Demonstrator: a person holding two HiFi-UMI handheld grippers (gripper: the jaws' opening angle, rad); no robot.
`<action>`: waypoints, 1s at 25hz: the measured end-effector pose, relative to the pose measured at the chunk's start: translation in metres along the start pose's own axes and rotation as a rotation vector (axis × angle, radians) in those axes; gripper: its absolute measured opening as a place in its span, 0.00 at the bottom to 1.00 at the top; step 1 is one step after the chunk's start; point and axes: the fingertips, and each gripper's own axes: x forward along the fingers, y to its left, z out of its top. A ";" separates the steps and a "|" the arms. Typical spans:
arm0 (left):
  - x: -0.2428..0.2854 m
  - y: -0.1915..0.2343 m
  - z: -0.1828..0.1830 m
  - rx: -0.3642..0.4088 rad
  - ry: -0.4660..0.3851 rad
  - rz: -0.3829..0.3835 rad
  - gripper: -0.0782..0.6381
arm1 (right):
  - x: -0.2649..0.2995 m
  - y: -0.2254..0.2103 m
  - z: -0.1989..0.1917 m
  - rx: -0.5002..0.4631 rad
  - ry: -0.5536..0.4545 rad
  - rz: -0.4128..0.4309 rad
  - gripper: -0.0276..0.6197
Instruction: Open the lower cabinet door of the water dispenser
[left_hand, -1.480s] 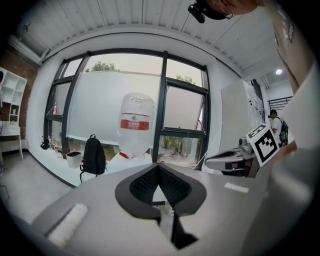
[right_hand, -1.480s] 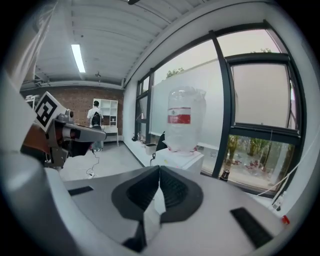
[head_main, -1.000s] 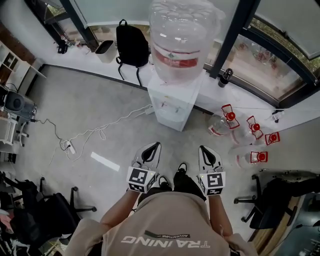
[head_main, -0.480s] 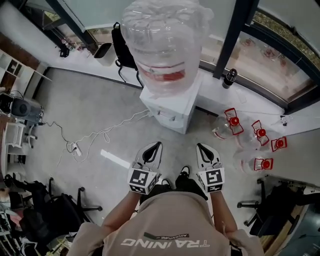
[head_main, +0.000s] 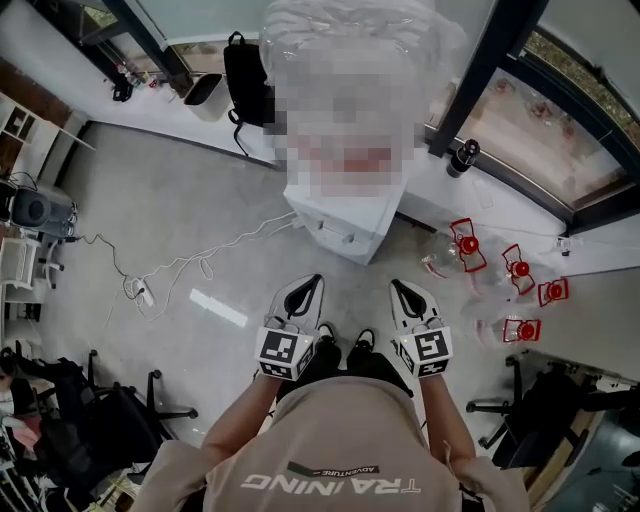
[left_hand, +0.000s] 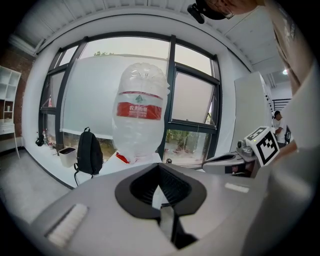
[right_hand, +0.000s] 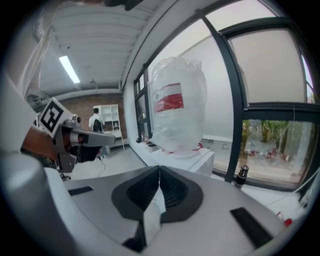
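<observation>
Left tool (head_main: 315, 286) and right tool (head_main: 398, 289), both clenched empty, have neared the dispenser (head_main: 345, 225); bottle (left_hand: 140, 120) sits atop.

Bright window daylight, fisheye edges, mosaic patch

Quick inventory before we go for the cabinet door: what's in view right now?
water dispenser: one, white, straight ahead by the window wall
water bottle: one, clear with red label, on top of the dispenser
backpack: one, black, behind-left of the dispenser
bin: one, white, left of the backpack
empty bottles: four, clear with red handles, floor at right
flask: one, dark, window ledge
power strip: one, white, floor at left
office chairs: at least two, black, lower corners
left gripper: one, white, jaws shut, empty
right gripper: one, white, jaws shut, empty
</observation>
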 end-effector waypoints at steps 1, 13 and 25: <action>0.000 0.007 0.002 -0.001 -0.008 -0.008 0.12 | 0.002 0.001 0.002 0.035 -0.016 -0.012 0.06; -0.003 0.051 -0.004 0.023 -0.054 -0.061 0.12 | 0.026 0.033 0.020 -0.045 -0.028 -0.090 0.06; -0.025 0.007 -0.054 0.019 -0.023 0.037 0.12 | 0.003 0.028 -0.031 -0.054 -0.006 -0.070 0.06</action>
